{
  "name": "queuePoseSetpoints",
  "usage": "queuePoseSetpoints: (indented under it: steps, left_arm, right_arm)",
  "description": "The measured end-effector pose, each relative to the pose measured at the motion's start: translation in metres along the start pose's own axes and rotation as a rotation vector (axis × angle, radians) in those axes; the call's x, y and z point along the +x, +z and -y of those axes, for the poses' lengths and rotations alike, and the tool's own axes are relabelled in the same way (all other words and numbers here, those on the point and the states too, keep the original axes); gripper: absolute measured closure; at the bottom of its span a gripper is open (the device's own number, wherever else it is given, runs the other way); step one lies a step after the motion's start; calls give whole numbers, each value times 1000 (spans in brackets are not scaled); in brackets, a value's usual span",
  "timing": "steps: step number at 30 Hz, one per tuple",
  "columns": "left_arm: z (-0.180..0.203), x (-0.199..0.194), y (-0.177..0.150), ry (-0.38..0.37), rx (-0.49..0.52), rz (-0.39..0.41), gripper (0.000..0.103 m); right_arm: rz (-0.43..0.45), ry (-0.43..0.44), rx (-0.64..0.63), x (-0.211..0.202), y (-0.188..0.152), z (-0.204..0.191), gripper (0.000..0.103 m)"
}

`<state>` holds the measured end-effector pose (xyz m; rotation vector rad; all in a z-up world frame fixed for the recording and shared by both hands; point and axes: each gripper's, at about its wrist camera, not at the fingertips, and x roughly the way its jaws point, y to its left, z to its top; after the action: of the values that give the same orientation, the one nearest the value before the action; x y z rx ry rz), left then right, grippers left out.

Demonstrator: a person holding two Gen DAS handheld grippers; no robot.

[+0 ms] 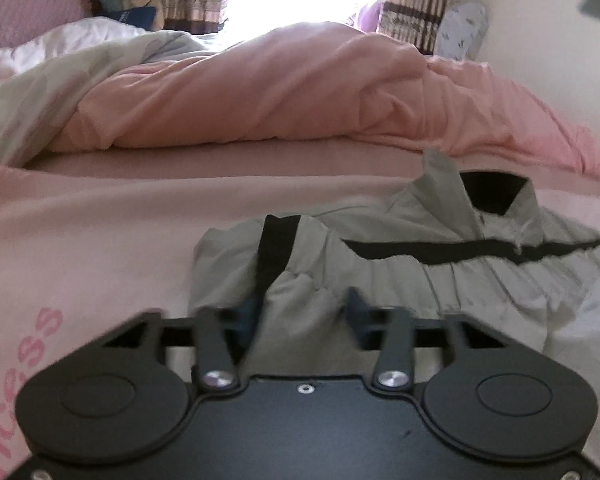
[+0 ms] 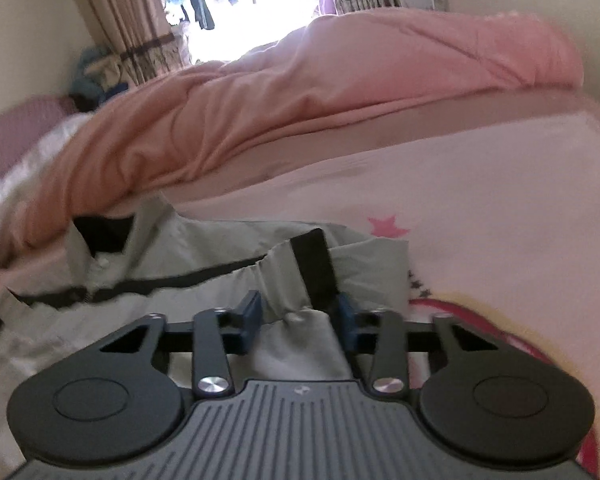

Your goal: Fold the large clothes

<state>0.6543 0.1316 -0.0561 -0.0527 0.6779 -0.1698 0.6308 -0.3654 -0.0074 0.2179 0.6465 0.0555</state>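
A pale grey jacket (image 1: 440, 280) with black stripes and a black-lined collar lies crumpled on the pink bed sheet (image 1: 100, 240). In the left wrist view its left edge bunches up between the blue pads (image 1: 247, 314) of my left gripper (image 1: 302, 312), which is shut on that fold. In the right wrist view the jacket (image 2: 180, 264) spreads to the left. Its right edge, with a black strap (image 2: 314, 272), fills the gap of my right gripper (image 2: 299, 314), whose pads (image 2: 346, 314) press on the cloth. The collar (image 2: 100, 232) points toward the duvet.
A rumpled pink duvet (image 1: 260, 100) is heaped across the bed behind the jacket, also in the right wrist view (image 2: 300, 92). A white quilt (image 1: 40, 80) lies at far left. Curtains (image 1: 416, 4) frame a bright window. The sheet (image 2: 480, 240) carries printed stars.
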Motion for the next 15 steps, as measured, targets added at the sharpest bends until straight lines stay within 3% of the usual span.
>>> queuePoseSetpoints:
  steps: [1, 6, 8, 11, 15]
  left_arm:
    - [2, -4, -1, 11, 18, 15, 88]
    - [14, -36, 2, 51, 47, 190, 93]
    - [13, -31, 6, 75, 42, 164, 92]
    - [5, -1, 6, 87, 10, 40, 89]
    - [-9, 15, -3, 88, -28, -4, 79]
  right_arm:
    - [9, -5, -14, 0, -1, -1, 82]
    - [115, -16, 8, -24, 5, -6, 84]
    - [123, -33, 10, -23, 9, -8, 84]
    - [27, -71, 13, 3, 9, -4, 84]
    - [19, -74, 41, 17, 0, 1, 82]
